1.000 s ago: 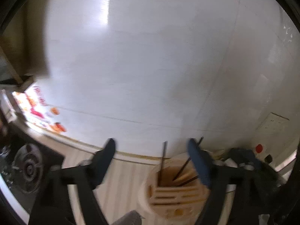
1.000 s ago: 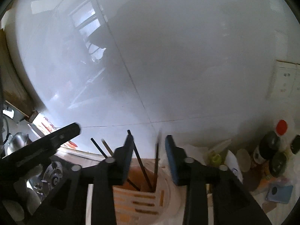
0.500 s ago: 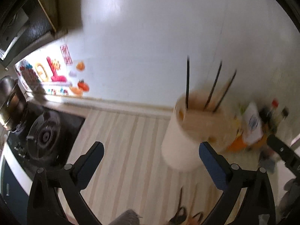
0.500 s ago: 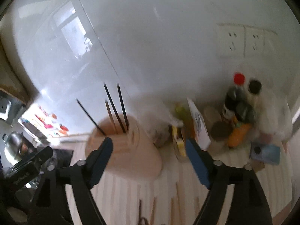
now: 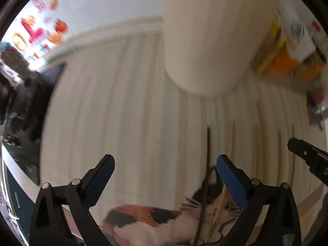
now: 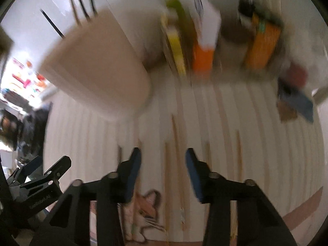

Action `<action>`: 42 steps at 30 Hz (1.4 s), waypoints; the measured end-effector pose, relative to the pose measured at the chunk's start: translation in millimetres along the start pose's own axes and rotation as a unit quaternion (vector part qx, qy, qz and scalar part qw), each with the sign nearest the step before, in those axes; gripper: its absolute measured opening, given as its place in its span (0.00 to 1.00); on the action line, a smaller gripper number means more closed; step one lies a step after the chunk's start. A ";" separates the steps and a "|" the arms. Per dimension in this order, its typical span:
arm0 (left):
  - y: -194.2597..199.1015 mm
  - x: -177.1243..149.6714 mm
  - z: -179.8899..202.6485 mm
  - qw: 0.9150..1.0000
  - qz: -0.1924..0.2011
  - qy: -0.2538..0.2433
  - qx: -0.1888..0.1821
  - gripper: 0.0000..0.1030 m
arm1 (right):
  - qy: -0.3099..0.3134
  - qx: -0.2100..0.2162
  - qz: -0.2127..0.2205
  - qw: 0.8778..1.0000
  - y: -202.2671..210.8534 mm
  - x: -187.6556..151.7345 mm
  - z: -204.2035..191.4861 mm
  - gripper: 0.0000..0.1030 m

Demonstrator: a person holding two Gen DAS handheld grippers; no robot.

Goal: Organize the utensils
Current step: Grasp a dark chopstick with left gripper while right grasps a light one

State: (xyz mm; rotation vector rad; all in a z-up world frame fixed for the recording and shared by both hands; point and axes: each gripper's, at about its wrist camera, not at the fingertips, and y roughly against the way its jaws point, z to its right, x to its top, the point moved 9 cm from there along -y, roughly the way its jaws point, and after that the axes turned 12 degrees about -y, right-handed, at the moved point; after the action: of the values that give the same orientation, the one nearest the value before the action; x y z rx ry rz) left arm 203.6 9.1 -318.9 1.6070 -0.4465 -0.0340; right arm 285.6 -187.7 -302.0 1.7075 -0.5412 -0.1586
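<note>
A cream utensil holder (image 5: 203,41) stands on the striped mat at the back; in the right wrist view (image 6: 96,65) several dark chopsticks (image 6: 82,2) stick out of it. A dark chopstick (image 5: 206,184) and a pale one (image 5: 227,164) lie flat on the mat near my left gripper's right finger. Several pale chopsticks (image 6: 176,143) lie on the mat ahead of my right gripper. My left gripper (image 5: 164,168) is open and empty, low over the mat. My right gripper (image 6: 163,162) is open and empty above the loose chopsticks. Both views are blurred.
A gas stove (image 5: 20,123) sits at the left. Bottles and packets (image 6: 209,41) crowd the back right by the wall. A cat picture (image 5: 164,215) is printed on the mat's near edge. The right gripper's finger (image 5: 307,155) shows in the left wrist view.
Both grippers have dropped from above the holder toward the mat and now point down at the loose chopsticks. The right gripper has let go of a chopstick, opened wide, then partly narrowed.
</note>
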 end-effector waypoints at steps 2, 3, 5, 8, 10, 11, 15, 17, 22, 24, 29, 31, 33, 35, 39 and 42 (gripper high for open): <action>-18.2 -9.0 11.3 1.000 -0.015 -0.003 -0.013 0.75 | -0.007 -0.012 -0.023 1.000 -17.2 -12.1 12.8 0.31; -26.3 -13.1 16.2 0.999 -0.025 -0.007 -0.022 0.68 | -0.008 -0.014 -0.032 0.999 -23.6 -16.1 15.1 0.29; -38.5 -17.7 24.8 0.999 -0.039 -0.011 -0.036 0.51 | -0.011 -0.021 -0.048 0.999 -36.4 -25.8 23.9 0.26; -50.7 -20.1 35.8 0.997 -0.053 -0.017 -0.050 0.46 | -0.007 -0.031 -0.065 0.997 -51.3 -36.1 32.9 0.25; -56.5 -19.5 41.6 0.997 -0.059 -0.027 -0.050 0.42 | -0.004 -0.034 -0.076 0.997 -59.3 -41.9 36.5 0.25; -57.1 -17.7 43.4 0.997 -0.056 -0.032 -0.043 0.41 | -0.001 -0.037 -0.080 0.996 -62.9 -44.4 37.7 0.25; -55.7 -10.0 47.3 0.997 -0.045 -0.049 -0.033 0.04 | 0.007 -0.048 -0.087 0.995 -75.4 -48.0 39.6 0.25; -55.9 -6.6 45.0 0.997 -0.044 -0.050 -0.034 0.04 | 0.009 -0.055 -0.091 0.994 -81.9 -49.4 41.2 0.24; -56.5 -2.4 25.5 0.998 -0.043 -0.048 -0.025 0.04 | 0.035 -0.089 -0.096 0.991 -93.3 -55.5 43.8 0.07; -55.4 -3.7 16.4 0.998 -0.045 -0.041 -0.028 0.04 | 0.037 -0.099 -0.103 0.989 -91.8 -61.7 48.2 0.07; -52.4 -14.7 3.8 0.997 -0.061 -0.024 -0.051 0.06 | 0.048 -0.112 -0.134 0.983 -84.0 -92.1 68.4 0.07; -55.7 -20.3 -5.5 0.995 -0.069 -0.020 -0.069 0.08 | 0.048 -0.111 -0.144 0.982 -83.0 -98.7 74.0 0.07; -54.7 -27.1 -6.6 0.994 -0.079 -0.023 -0.075 0.08 | 0.038 -0.107 -0.155 0.981 -83.3 -100.5 78.6 0.07; -53.3 -35.5 -7.1 0.993 -0.081 -0.033 -0.074 0.08 | 0.027 -0.102 -0.167 0.980 -85.0 -99.7 85.3 0.08; -51.0 -44.8 -5.8 0.995 -0.075 -0.033 -0.062 0.08 | 0.026 -0.107 -0.162 0.981 -93.2 -82.4 94.4 0.08; -46.6 -42.3 12.5 0.995 -0.077 -0.039 -0.047 0.04 | 0.035 -0.118 -0.158 0.980 -95.6 -84.8 90.1 0.08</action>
State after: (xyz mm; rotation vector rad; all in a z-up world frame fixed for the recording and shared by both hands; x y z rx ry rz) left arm 173.3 10.9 -375.3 1.5482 -0.3750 -0.2333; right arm 200.6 -220.2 -429.2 1.5501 -0.1856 -0.3741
